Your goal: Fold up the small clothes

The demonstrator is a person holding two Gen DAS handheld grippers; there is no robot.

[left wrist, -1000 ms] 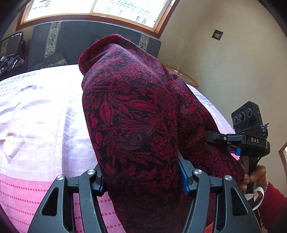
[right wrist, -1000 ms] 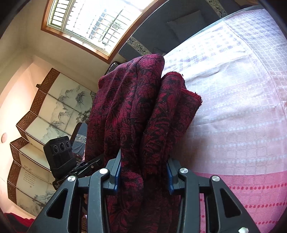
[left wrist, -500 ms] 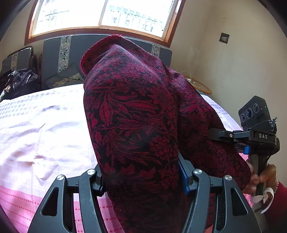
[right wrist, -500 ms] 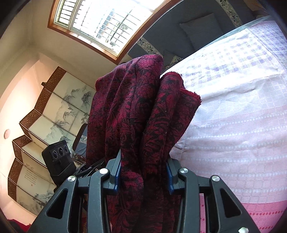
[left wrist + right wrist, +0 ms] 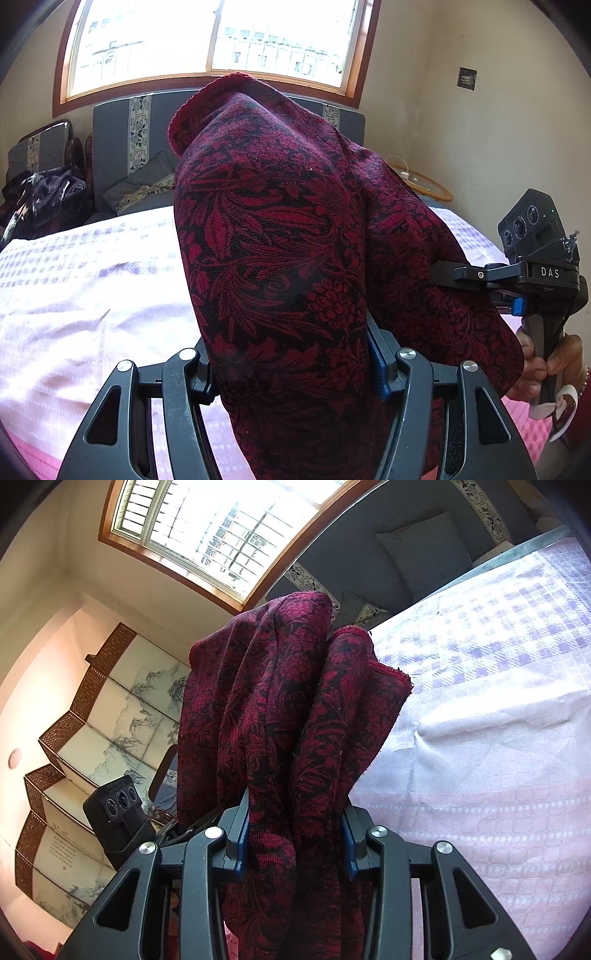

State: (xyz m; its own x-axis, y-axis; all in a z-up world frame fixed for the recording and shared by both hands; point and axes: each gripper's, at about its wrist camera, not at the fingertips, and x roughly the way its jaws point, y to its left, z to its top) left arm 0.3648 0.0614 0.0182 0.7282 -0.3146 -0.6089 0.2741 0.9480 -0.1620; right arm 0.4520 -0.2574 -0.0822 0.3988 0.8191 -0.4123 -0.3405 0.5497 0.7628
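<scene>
While the left wrist view looks out over the bed [image 5: 92, 295], the left gripper [image 5: 291, 369] has a big bunch of the red and black cloth [image 5: 280, 258] squeezed between its two blue pads. Its jaws stand about half open, because the bunch is thick. The cloth sticks up in front of the camera and hides much of the room. It hangs in the air above the pink and white bedspread, not lying on it. To the right, the cloth runs across to the right gripper [image 5: 450, 277], which a hand [image 5: 546, 369] grips by the handle. Far away are a window [image 5: 218, 40] and a grey sofa [image 5: 122, 147].

From the right wrist view, the right gripper [image 5: 295, 845] also pinches the cloth [image 5: 280, 709]. Its jaws are closer together than the other pair, and several bunched layers of cloth sit tight between the pads. The cloth stands up in soft folds with a hem showing at the top right. The bed [image 5: 498, 738] lies to the right and below, with nothing else on the part we can see. On the left is the camera of the left gripper [image 5: 118, 812], with a painted folding screen [image 5: 92, 738] far behind.

I think the folding is only partly done. The cloth looks doubled over in the air, but it is still crumpled. It must still be laid flat on the bed, smoothed, and folded neatly. I see no finished pile.
</scene>
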